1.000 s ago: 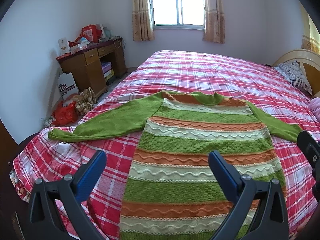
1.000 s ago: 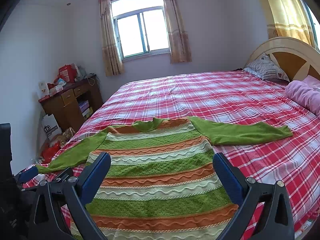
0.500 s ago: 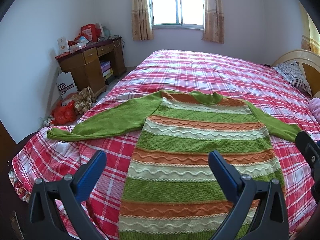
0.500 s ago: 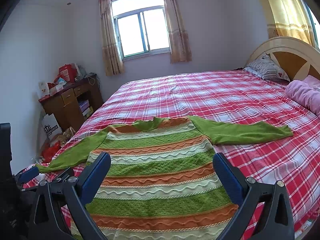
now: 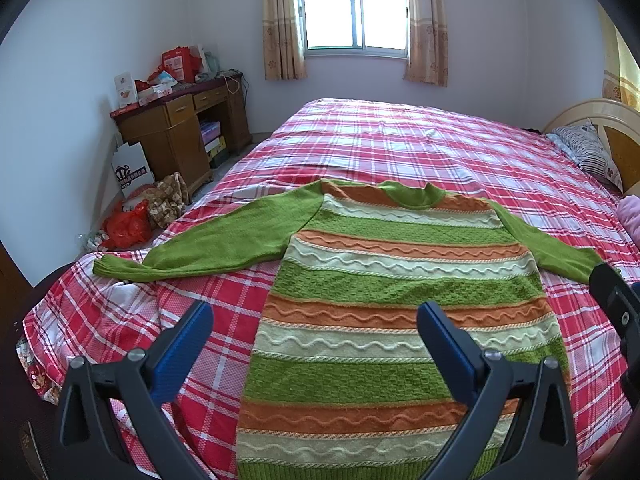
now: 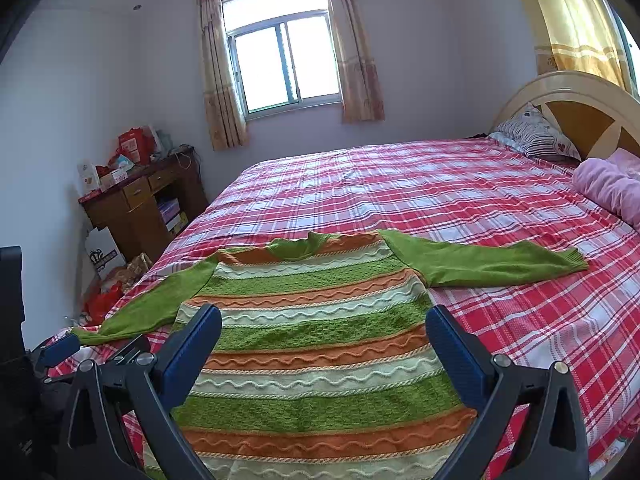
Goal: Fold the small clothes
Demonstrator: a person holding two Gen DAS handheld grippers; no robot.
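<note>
A small knit sweater (image 5: 396, 284) with green, orange and cream stripes lies flat on the bed, neck away from me, both green sleeves spread out to the sides. It also shows in the right wrist view (image 6: 320, 332). My left gripper (image 5: 314, 316) is open and empty, hovering above the sweater's lower left part. My right gripper (image 6: 323, 320) is open and empty above the sweater's lower middle. The left sleeve cuff (image 5: 105, 269) lies near the bed's left edge. The right sleeve cuff (image 6: 574, 261) points toward the headboard side.
The bed (image 5: 400, 136) has a red plaid sheet. A striped pillow (image 6: 532, 136) and a pink blanket (image 6: 608, 188) lie by the headboard at right. A cluttered wooden desk (image 5: 176, 128) and bags (image 5: 128, 228) stand on the floor at left.
Both grippers stay open and nearly still. The left wrist view has shifted very slightly; the sweater has not moved.
</note>
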